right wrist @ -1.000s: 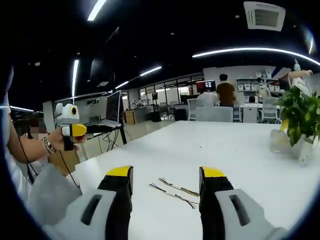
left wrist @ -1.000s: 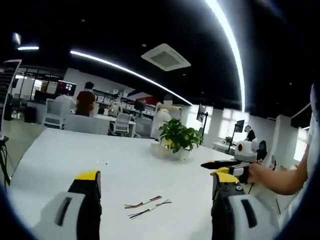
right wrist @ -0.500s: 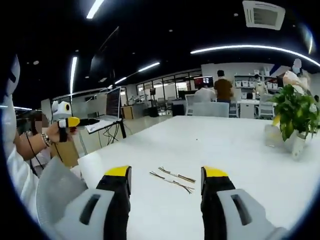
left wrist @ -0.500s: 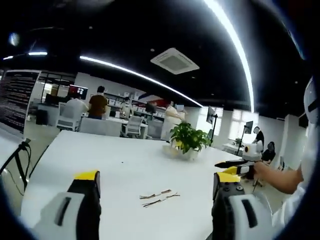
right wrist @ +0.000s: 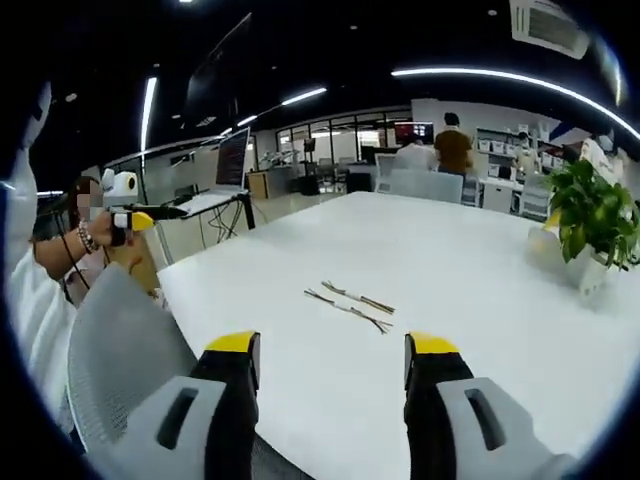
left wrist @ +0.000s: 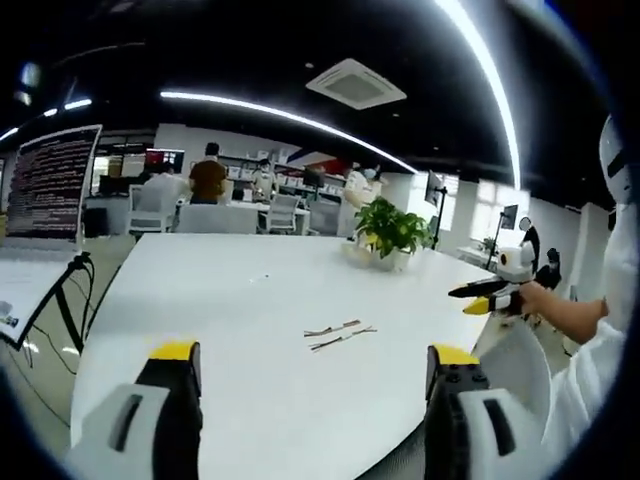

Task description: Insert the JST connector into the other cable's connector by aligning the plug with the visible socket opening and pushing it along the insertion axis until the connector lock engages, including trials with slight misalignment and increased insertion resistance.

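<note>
Two cables [left wrist: 340, 334] side by side on table [left wrist: 230, 330], ahead of both tongs, left tongs [left wrist: 310, 365] wide, nothing held, right tongs [right wrist: 332, 348] wide too, plant [right wrist: 590, 225] beyond.

2 cables [left wrist: 340, 334] side by side on table [left wrist: 220, 330]; plant [left wrist: 392, 228] behind

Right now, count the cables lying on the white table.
2. Both lie side by side near the middle of the white table, ahead of the open tools: the farther cable and the nearer cable. Their connector ends are too small to make out.
</note>
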